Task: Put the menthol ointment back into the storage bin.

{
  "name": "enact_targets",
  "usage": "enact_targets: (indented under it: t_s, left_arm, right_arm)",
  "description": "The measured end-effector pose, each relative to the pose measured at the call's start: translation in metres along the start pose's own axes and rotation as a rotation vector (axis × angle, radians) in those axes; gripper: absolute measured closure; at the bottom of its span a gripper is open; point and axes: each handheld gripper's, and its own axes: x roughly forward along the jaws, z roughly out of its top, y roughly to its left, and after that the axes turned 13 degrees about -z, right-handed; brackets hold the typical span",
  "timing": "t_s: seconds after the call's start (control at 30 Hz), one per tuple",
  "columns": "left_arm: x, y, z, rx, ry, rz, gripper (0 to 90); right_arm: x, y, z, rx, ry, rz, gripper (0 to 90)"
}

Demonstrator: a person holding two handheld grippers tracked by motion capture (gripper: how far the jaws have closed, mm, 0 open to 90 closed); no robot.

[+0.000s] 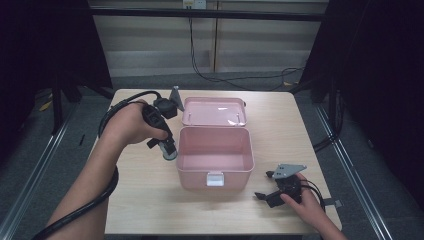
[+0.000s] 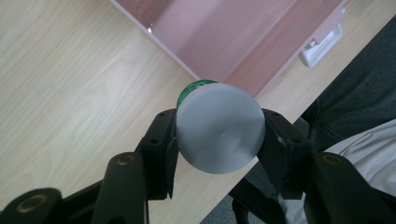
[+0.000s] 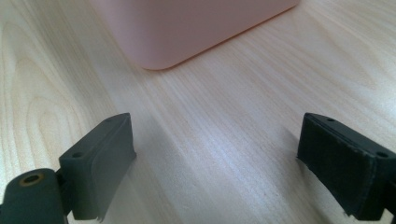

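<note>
A light wooden worktop (image 1: 150, 200) carries an open pink box (image 1: 215, 155) at its middle, the lid (image 1: 214, 111) thrown back flat toward the far edge and a white latch (image 1: 215, 178) on the wall facing the near edge. At the box's left wall, the left hand (image 1: 131, 124) holds the left gripper (image 1: 167, 147) pointing steeply down, jaws closed on a small cylindrical bottle (image 1: 170, 151) that hangs just outside the box rim, its long axis close to vertical. The left gripper view looks straight down that axis: the bottle's flat grey end (image 2: 219, 128) faces the camera, pinched on both sides by the black pads (image 2: 163, 149), and a green band (image 2: 194, 88) shows behind it, a detail the high view leaves too small to read. Below it lie the box's inner wall and the worktop's near edge. Near the near right corner, the right hand (image 1: 305, 200) holds the right gripper (image 1: 267, 187) low over the worktop, pointing left toward the box. The right gripper view shows its jaws spread wide with nothing between them, bare wood beneath and a rounded lower corner of the box ahead.
</note>
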Motion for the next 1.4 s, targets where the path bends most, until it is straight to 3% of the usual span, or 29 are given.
enact_targets:
  t_s: [0.17, 0.43, 0.6, 1.0, 1.4]
  left_arm:
    - [0.004, -0.002, 0.013, -0.003, 0.002, -0.004, 50.1]
    - [0.012, 0.002, 0.03, -0.054, -0.022, -0.006, 50.1]
    - [0.018, 0.002, 0.04, -0.06, -0.023, -0.012, 50.0]
    - [0.031, 0.002, 0.06, -0.107, -0.02, 0.014, 50.1]
    - [0.042, 0.003, 0.078, -0.122, -0.033, 0.023, 50.1]
  right_arm:
    - [0.0, 0.0, 0.0, -0.001, 0.0, 0.0, 10.4]
    - [0.0, 0.0, 0.0, -0.001, -0.001, 0.0, 10.4]
    - [0.0, 0.0, 0.0, 0.0, 0.0, 0.0, 10.4]
    - [0.0, 0.0, 0.0, -0.001, 0.0, 0.0, 10.4]
    - [0.0, 0.0, 0.0, -0.001, 0.003, 0.002, 10.4]
